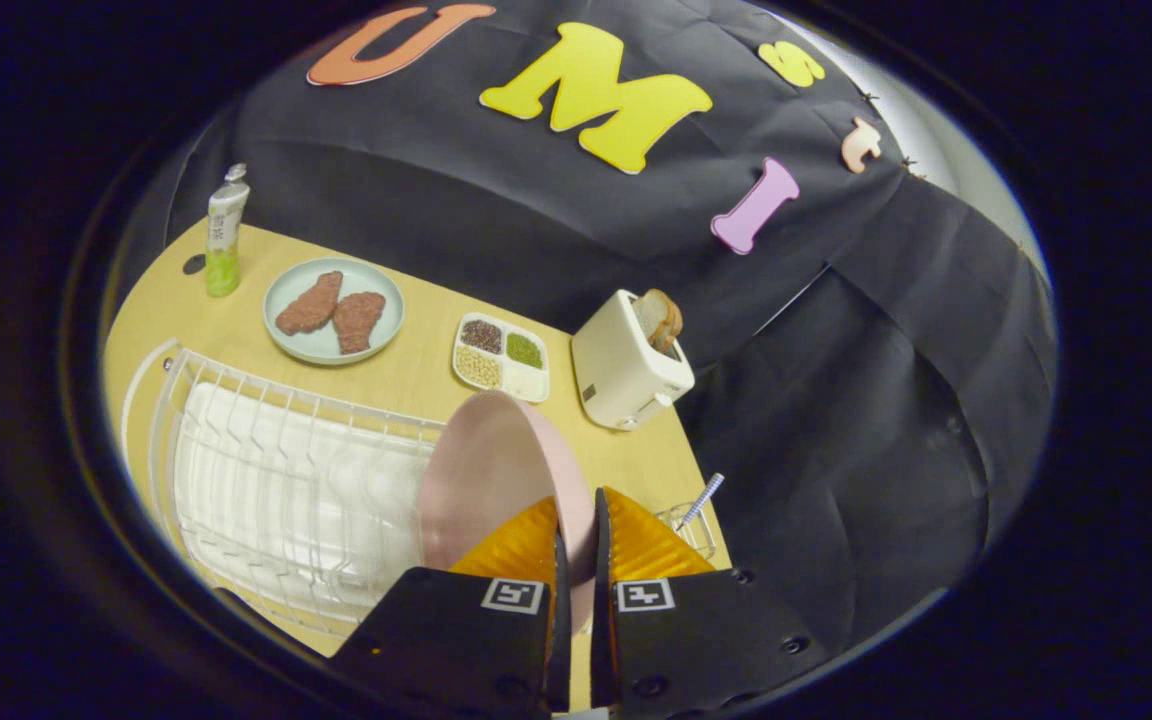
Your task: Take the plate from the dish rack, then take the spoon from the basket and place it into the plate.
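Observation:
A pink plate (491, 480) stands on edge between my orange fingers (521, 545), and both press on its rim. My gripper (576, 535) is shut on it, holding it above the right end of the white wire dish rack (281, 490). Just right of the fingers a small wire basket (693, 530) sits at the table's edge. A spoon with a striped handle (704, 497) sticks up out of the basket. The plate hides part of the rack behind it.
On the wooden table (416, 375) beyond the rack lie a pale green plate with two meat patties (333, 310), a divided tray of grains (501, 357), a white toaster with bread (629, 365) and a green tube (224, 235).

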